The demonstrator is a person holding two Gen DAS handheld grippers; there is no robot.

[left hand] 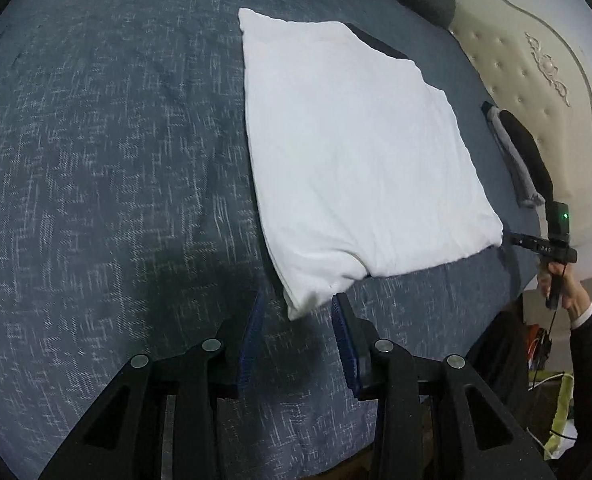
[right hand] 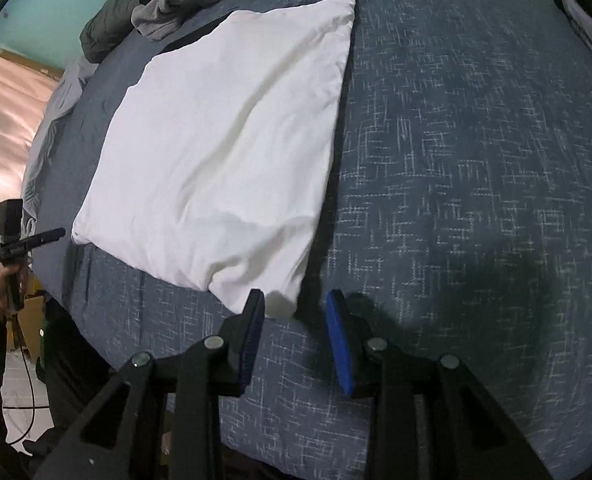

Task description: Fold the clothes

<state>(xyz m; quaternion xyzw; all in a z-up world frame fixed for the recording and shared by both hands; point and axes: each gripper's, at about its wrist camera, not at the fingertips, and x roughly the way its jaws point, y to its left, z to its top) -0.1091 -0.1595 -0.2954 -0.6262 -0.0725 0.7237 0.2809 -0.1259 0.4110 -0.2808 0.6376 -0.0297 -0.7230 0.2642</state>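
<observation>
A folded white garment [left hand: 356,160] lies flat on a dark blue bedspread [left hand: 115,160] flecked with white, forming a rough rectangle with a sliver of something dark showing from under its far edge. The left gripper [left hand: 296,316] points down at one near corner of the cloth; its blue-padded fingers [left hand: 342,340] stand partly apart with the corner tip lying just ahead between them, not pinched — nothing is held. The right gripper [right hand: 296,312] hovers over the other near corner in the same way, jaws partly apart, the white corner just beside its left pad and free of any grip. In the left wrist view the right gripper appears at the far right, held by a hand [left hand: 560,284] in a dark sleeve. Grey and dark clothes [right hand: 167,4] sit piled at the far edge of the bed, and a cream tufted headboard [left hand: 536,80] rises beyond — with a grey and black garment [left hand: 516,160] lying near it.
</observation>
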